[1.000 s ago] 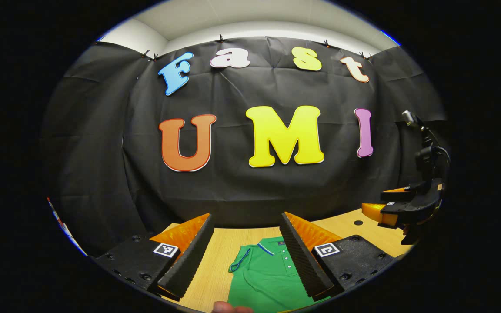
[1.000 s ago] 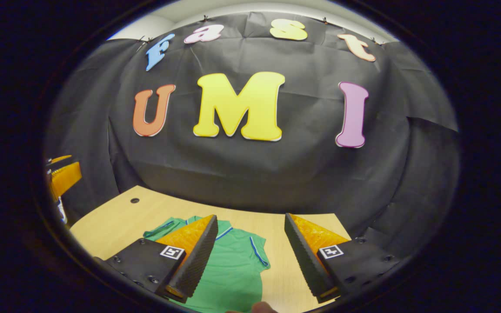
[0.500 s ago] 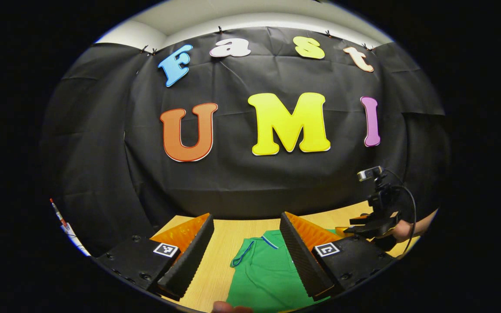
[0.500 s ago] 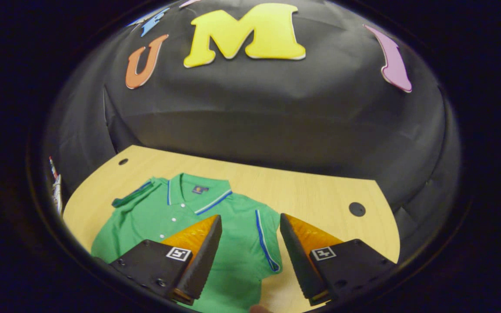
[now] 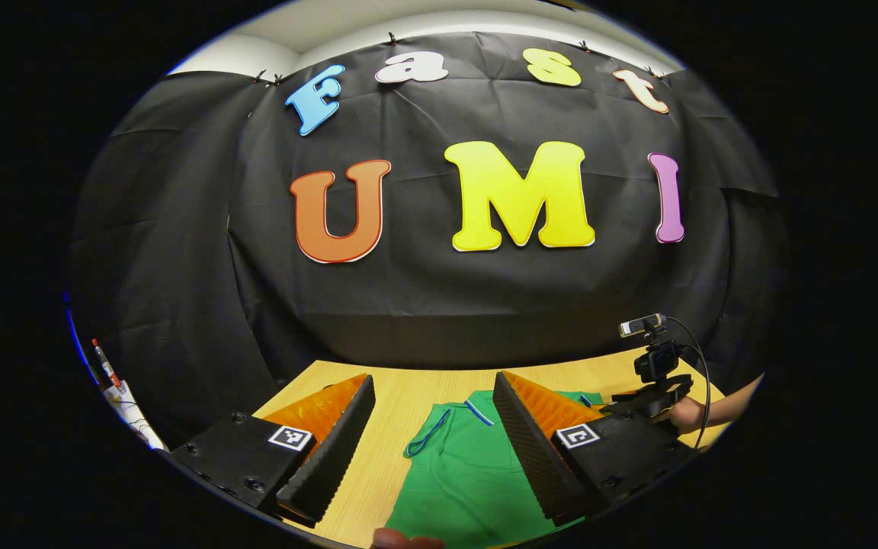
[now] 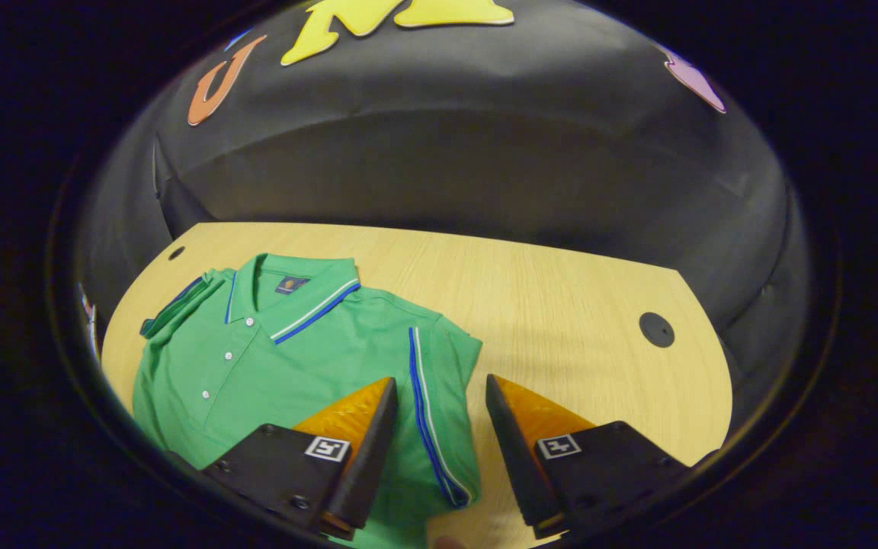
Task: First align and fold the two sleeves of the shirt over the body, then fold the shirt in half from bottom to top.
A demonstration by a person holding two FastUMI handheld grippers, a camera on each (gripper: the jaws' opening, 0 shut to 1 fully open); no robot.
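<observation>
Lying flat: shirt (image 6: 294, 358), green, front side up on the wooden table (image 6: 561, 305), collar toward the booth's back wall, button placket visible.
Shirt sleeves: in the right gripper view the near sleeve (image 6: 439, 412), edged with a blue-and-white stripe, lies spread out to the side; the far sleeve (image 6: 176, 301) lies out toward the table's left edge.
Collar: open, with a striped edge and a small dark label inside.
Right gripper (image 6: 435, 450): jaws released and spread wide, poised above the striped sleeve; whether the fingers touch the cloth, I cannot tell.
Left gripper (image 5: 435, 446): jaws released and spread, holding nothing, above the shirt's other side, with the looped sleeve edge between its fingers in its own view.
Other gripper seen from the left gripper view: the right gripper and a hand (image 5: 687, 415) holding it sit low over the table at far right.
Table: two dark round holes (image 6: 656, 329) near its far corners.
</observation>
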